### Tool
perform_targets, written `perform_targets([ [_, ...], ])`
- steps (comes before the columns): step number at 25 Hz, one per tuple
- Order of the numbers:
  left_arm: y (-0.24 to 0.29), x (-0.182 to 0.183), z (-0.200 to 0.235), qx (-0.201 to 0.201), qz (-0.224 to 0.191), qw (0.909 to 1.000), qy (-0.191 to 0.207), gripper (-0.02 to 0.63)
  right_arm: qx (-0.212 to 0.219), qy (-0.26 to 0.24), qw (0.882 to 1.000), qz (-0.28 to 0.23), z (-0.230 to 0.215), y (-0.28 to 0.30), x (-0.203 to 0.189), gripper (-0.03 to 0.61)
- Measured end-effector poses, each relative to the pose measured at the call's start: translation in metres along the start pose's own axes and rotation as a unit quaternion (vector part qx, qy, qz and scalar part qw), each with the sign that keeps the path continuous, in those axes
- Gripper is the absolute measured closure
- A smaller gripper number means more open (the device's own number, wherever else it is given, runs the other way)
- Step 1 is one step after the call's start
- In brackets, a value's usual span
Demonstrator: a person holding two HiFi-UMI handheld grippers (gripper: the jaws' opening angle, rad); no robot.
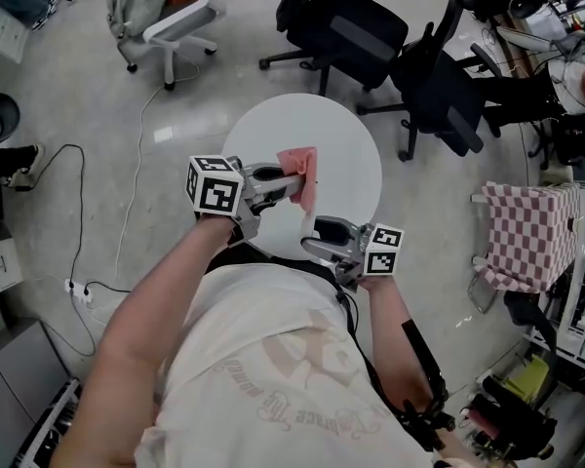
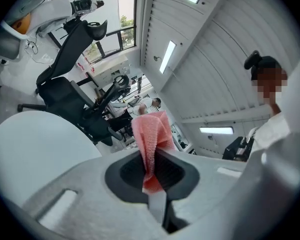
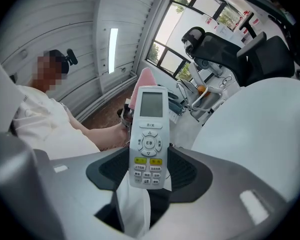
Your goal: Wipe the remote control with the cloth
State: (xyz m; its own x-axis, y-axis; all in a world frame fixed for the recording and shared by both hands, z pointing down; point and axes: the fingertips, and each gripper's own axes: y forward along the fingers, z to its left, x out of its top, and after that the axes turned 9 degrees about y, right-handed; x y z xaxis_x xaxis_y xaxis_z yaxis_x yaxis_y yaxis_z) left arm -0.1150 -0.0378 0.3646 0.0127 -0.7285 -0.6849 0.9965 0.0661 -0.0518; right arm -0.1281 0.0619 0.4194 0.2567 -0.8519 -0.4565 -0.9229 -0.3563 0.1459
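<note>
The left tool (image 1: 285, 185) was clamped on the pink cloth (image 2: 150, 134) and the right tool (image 1: 318, 234) on the remote control (image 3: 149, 139), held above the bench (image 1: 351, 144) with its long axis pointed toward the cloth, apparently just short of contact.

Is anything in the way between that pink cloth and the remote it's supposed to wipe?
Nothing visible. The left gripper holds the cloth just beyond the top of the remote, which the right gripper holds above the white table. Whether they touch is unclear.
</note>
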Motion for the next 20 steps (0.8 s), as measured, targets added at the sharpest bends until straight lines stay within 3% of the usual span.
perform_targets([
  [7,0.008,-0.046,-0.005,0.002,0.060,0.9981,-0.015,0.595,0.019,0.008,0.999,-0.043,0.003,-0.003,0.017,0.331],
  [20,0.004,-0.106,0.013,0.052,0.097,0.9913,-0.071,0.595,0.024,0.049,0.993,-0.107,-0.016,-0.012,0.038,0.331],
])
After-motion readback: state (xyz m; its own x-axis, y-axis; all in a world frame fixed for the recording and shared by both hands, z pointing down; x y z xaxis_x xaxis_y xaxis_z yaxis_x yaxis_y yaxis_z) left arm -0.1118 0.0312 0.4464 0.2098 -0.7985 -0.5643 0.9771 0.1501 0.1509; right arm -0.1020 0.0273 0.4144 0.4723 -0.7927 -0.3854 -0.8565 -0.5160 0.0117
